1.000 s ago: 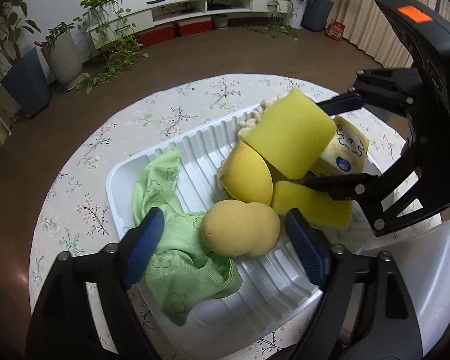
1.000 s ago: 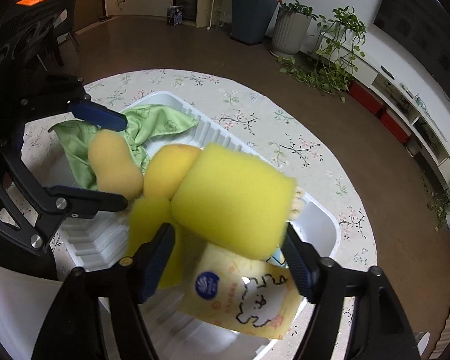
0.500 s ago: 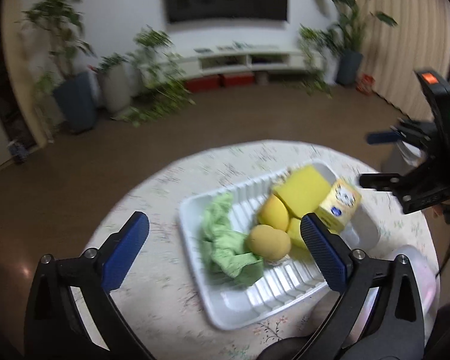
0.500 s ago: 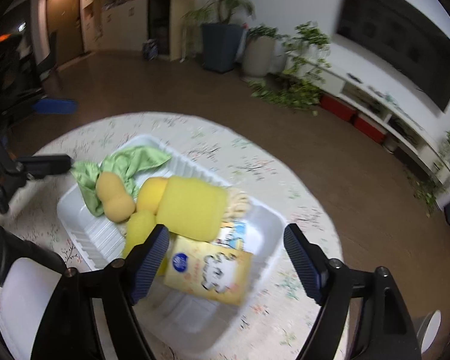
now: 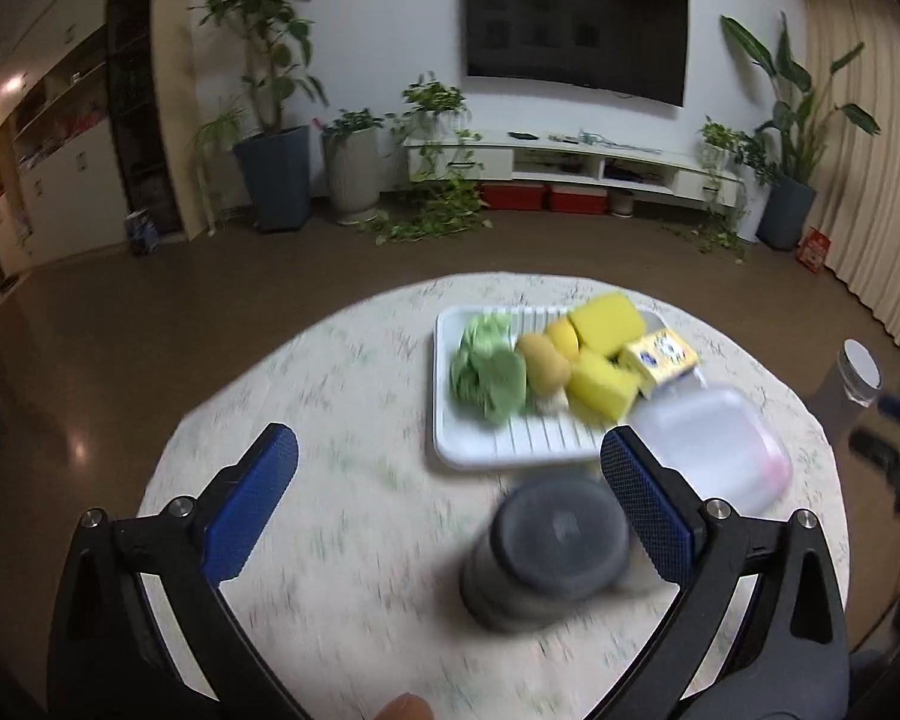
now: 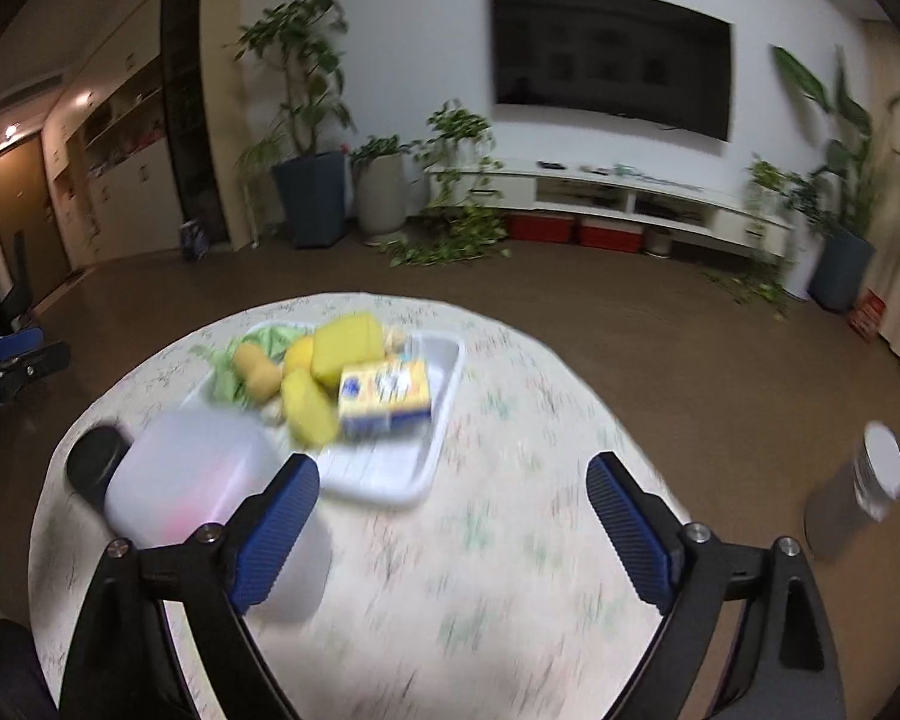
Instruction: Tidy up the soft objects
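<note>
Both frames motion-blurred. Left gripper (image 5: 450,501) jaws wide open, nothing between them, sitting low in the left wrist view above the round bench (image 5: 342,396) with its floral cloth. Right gripper (image 6: 453,525) jaws also wide open and empty, low centre of the right wrist view. White ribbed tray (image 5: 498,450) sits right of centre in the left view and holds all the soft items: green cloth (image 5: 489,375) at its left end, tan peanut-shaped sponge (image 5: 545,363) just beside the cloth, rounded yellow sponge (image 5: 563,337) behind it, big yellow sponge block (image 5: 607,323) at the far side, second yellow block (image 5: 603,387) nearer the camera, yellow printed pack (image 5: 660,359) at the tray's right end. Same tray (image 6: 414,480) appears left of centre in the right view, pack (image 6: 385,399) nearest that camera. Translucent plastic container (image 5: 714,450) lies on the bench just beside the tray's lower right corner; dark round lidded jar (image 5: 549,552) is at lower centre of the left view, close to the right jaw pad, can't tell if touching. A grey cylinder with a white top (image 6: 858,501) is visible off the bench at the right edge of the right view
</note>
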`<state>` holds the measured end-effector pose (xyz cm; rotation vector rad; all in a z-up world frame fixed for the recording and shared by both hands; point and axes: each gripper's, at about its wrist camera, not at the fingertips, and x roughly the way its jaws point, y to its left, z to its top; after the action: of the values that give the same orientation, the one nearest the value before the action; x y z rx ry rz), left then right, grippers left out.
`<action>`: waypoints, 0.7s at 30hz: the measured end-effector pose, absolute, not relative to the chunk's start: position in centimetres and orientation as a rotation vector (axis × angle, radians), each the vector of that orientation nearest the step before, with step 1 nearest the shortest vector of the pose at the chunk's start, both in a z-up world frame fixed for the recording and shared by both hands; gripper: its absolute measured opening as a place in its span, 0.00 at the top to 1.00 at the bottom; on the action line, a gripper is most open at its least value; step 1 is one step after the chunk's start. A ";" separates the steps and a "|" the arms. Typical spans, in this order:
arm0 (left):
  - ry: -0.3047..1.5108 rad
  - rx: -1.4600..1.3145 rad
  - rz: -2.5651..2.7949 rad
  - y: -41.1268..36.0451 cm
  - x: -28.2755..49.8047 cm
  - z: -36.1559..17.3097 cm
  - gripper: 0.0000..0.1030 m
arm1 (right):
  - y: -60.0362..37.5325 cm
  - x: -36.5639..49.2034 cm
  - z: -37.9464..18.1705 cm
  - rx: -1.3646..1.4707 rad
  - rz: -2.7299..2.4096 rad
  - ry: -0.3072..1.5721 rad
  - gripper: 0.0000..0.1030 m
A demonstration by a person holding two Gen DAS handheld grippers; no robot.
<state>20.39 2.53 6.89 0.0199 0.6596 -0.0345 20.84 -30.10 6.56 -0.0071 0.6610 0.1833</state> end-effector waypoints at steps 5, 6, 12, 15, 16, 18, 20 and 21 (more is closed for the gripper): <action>0.679 0.000 -0.028 1.7 15.8 5.2 0.00 | -27.8 12.9 4.0 0.034 0.138 0.653 0.04; 0.684 -0.006 -0.029 1.6 15.1 4.9 0.00 | -27.4 12.0 3.7 0.042 0.135 0.651 0.04; 0.684 0.009 0.014 1.4 11.8 4.2 0.00 | -25.4 8.0 2.9 0.052 0.090 0.629 0.01; 0.684 0.010 0.021 1.3 10.8 4.1 0.00 | -25.3 7.2 3.0 0.071 0.085 0.634 0.01; 0.687 0.008 0.025 1.3 10.8 4.1 0.00 | -25.2 7.0 3.0 0.073 0.083 0.637 0.00; 0.689 0.006 0.028 1.4 10.6 4.1 0.00 | -25.0 6.6 3.0 0.075 0.081 0.642 0.00; 0.683 -0.010 0.005 1.4 10.4 4.0 0.00 | -24.6 6.4 3.0 0.067 0.079 0.641 0.00; 0.681 -0.013 -0.003 1.3 10.2 3.9 0.00 | -24.4 6.3 3.0 0.063 0.079 0.641 0.00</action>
<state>10.24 1.28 3.92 -0.0135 0.6809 -0.0034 6.29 -24.43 3.03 0.0632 0.6413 0.0786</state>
